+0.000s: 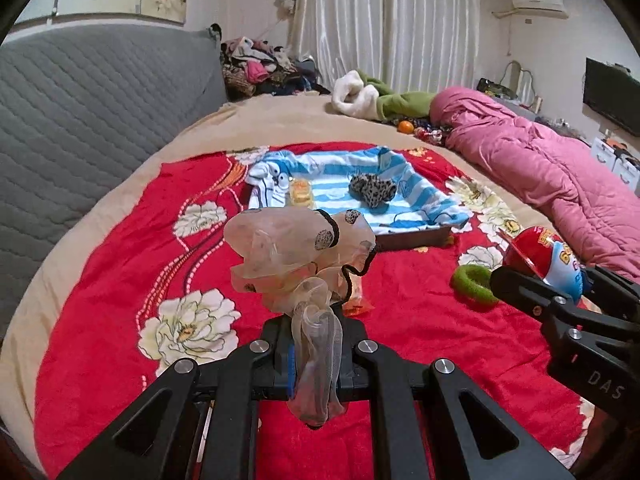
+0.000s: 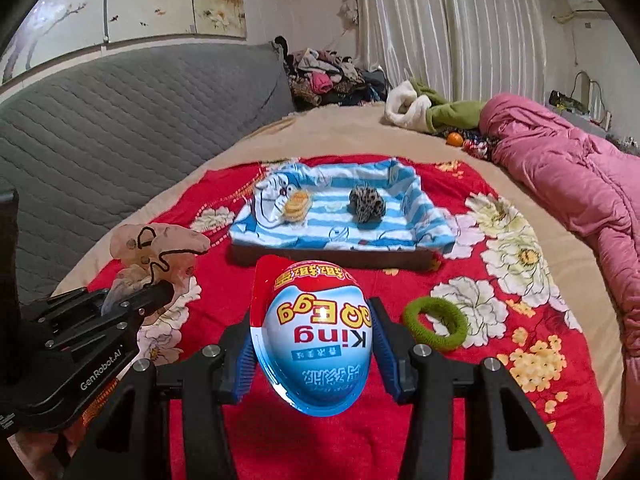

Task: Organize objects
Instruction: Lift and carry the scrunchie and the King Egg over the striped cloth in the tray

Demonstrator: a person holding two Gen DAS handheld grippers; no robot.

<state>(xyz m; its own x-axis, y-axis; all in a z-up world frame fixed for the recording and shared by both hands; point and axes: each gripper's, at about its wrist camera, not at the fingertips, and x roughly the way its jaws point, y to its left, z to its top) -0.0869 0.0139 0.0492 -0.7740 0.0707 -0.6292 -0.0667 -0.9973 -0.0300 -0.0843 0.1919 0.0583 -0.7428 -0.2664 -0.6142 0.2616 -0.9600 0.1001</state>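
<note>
Pinched flat in the left gripper (image 1: 315,354) is only a tail of the sheer hair scrunchie (image 1: 298,252), its bulk flopping loose above, so it could slide out or snag on the way to the striped tray (image 2: 416,236) ahead. Beside it, the right gripper (image 2: 313,354) clamps the glossy toy egg (image 2: 314,340) at its widest, well short of the tray; that curved shell might squirt free, while the green hair tie (image 2: 436,322) lies on the red blanket (image 2: 400,432)

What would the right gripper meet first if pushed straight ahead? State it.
Holding the toy egg, the right gripper points at the towel-lined tray. Its near wall would likely come first, past bare red blanket, though depth is uncertain.
</note>
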